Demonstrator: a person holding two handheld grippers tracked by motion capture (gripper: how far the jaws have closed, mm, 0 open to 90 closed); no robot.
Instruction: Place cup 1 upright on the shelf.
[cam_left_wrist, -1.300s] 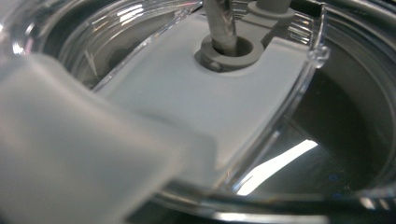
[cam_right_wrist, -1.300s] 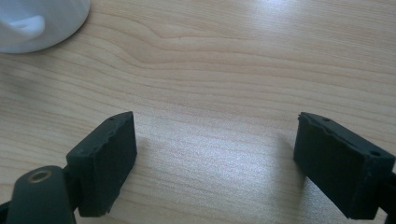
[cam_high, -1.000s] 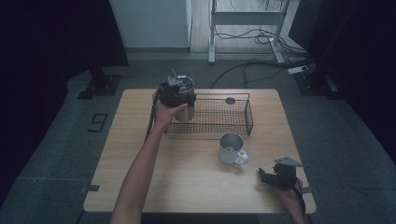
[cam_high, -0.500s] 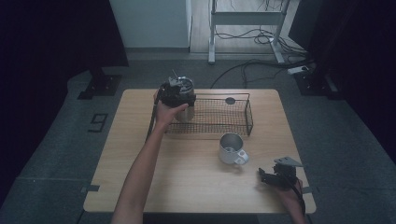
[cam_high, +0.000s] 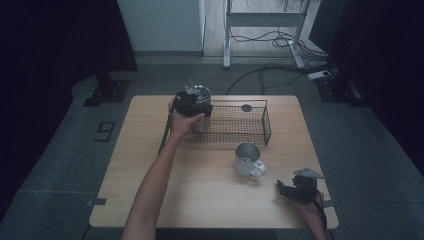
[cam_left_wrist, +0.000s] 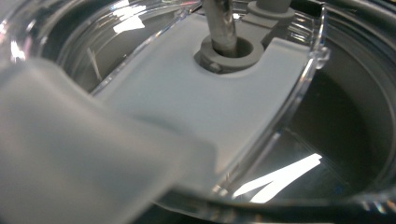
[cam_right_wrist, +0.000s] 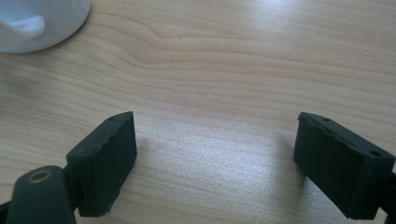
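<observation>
L gripper state can't tell, its jaws hidden behind clear lidded cup w/ straw; R gripper spread over tabletop.

L forearm is stretched diagonally from the near edge toward the far-left part of the scene, hand wrapped round the left gripper, which is held high at the far end. Whether its jaws are open or closed can't be told. Right gripper is kept low at the near-right, wrist barely seen; in the right gripper view its jaws are spread wide apart, nothing between them.
</observation>
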